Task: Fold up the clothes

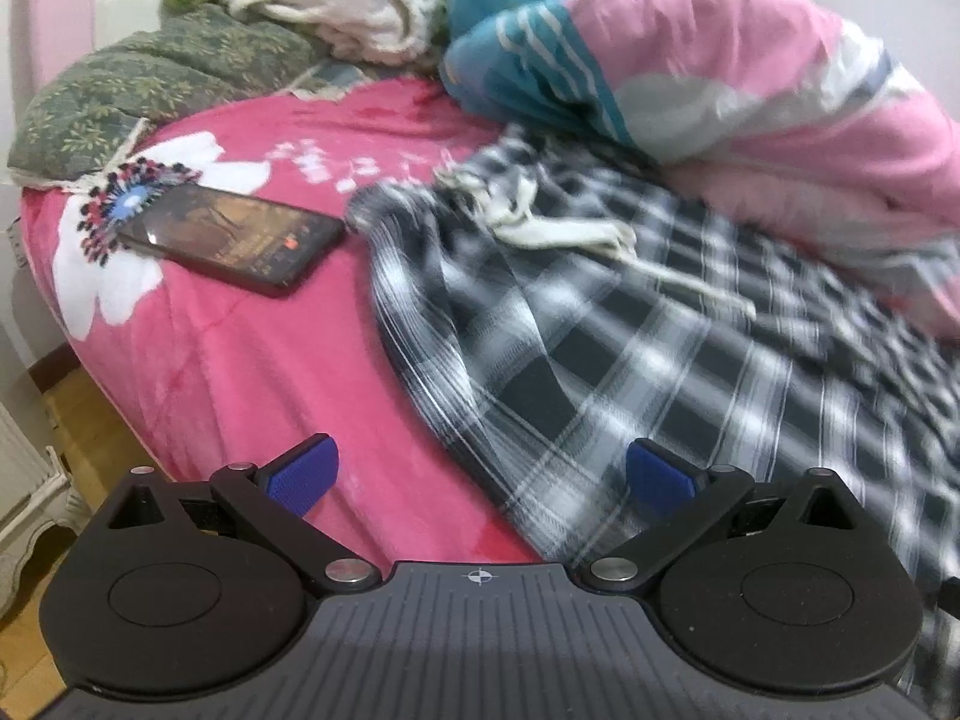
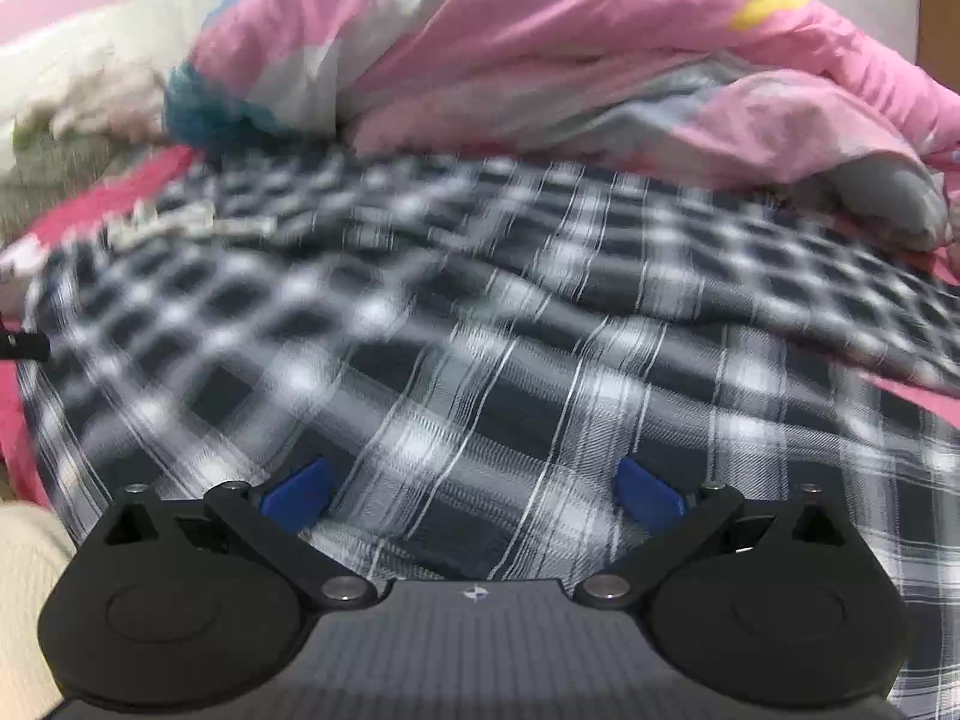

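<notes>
Blue-padded fingers (image 1: 303, 474) of the left gripper (image 1: 480, 477) stand wide apart, nothing between them; the left pad hangs over bare pink bedsheet (image 1: 288, 372), the right pad over the near edge of the plaid garment (image 1: 630, 360). Ahead and left of the fingers: a dark phone (image 1: 231, 237) lying flat on the sheet, apart from the cloth. Beyond it, a green patterned pillow (image 1: 144, 96) and a cream knit bundle (image 1: 336, 6). Ahead and right: a bunched pink-and-teal quilt (image 1: 690, 78), its lower edge touching the garment's far side.

Right gripper (image 2: 474, 495): fingers also spread wide, empty, both pads low over the plaid, which fills the space between and beyond them. Whether the pads touch the cloth I cannot tell; the view is motion-blurred.

Progress, as I judge it: early. Garment lies loosely spread and rumpled, a white drawstring (image 1: 564, 228) trailing across it near the far end, no crisp fold visible. Smoothing and all folds look to remain. Both grippers face forward across the bed, low, neither gripping.
</notes>
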The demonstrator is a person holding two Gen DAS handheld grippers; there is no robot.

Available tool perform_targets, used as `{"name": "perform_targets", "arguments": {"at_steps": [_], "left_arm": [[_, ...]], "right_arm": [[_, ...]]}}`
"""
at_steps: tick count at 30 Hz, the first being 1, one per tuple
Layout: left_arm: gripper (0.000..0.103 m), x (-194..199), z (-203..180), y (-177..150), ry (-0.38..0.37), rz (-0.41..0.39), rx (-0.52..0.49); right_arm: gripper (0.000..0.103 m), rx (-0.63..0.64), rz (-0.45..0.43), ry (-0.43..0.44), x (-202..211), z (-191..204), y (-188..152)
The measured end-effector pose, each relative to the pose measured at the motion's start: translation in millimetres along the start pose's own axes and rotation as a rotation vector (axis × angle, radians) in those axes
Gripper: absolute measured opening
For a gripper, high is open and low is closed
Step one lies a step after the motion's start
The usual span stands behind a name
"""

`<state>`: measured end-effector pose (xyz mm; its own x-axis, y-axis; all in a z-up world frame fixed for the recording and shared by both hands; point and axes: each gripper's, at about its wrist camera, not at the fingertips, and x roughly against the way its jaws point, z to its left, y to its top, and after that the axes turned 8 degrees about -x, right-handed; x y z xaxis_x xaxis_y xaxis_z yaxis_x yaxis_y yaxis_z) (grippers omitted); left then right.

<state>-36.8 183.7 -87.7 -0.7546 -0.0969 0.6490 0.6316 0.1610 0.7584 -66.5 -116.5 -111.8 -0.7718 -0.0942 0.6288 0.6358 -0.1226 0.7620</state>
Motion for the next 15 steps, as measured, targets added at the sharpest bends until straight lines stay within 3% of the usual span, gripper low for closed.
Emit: {"name": "perform_targets", "arguments": {"at_steps": [5, 8, 10, 12, 13, 15], "left_arm": [[0.103, 4, 7, 10, 0.019, -0.044, 0.027], [0.102, 8, 14, 18, 0.034, -0.062, 0.041], [0.101, 11, 17, 22, 0.045, -0.067, 0.037], [0.098, 13, 20, 27, 0.057, -0.072, 0.028], [0.097, 13, 20, 28, 0.059, -0.071, 0.022], [0.096, 11, 20, 29, 0.059, -0.066, 0.008]], "right_arm": [[0.099, -0.016, -0.094, 0.139, 14, -3, 10], [0.081, -0.042, -0.093, 0.229, 13, -6, 13], [0.077, -0.068, -0.08, 0.298, 10, -10, 13], [0.059, -0.073, -0.074, 0.37, 9, -11, 13], [0.058, -0.07, -0.074, 0.395, 10, -10, 12], [0.047, -0.065, -0.064, 0.437, 11, -7, 11]]}}
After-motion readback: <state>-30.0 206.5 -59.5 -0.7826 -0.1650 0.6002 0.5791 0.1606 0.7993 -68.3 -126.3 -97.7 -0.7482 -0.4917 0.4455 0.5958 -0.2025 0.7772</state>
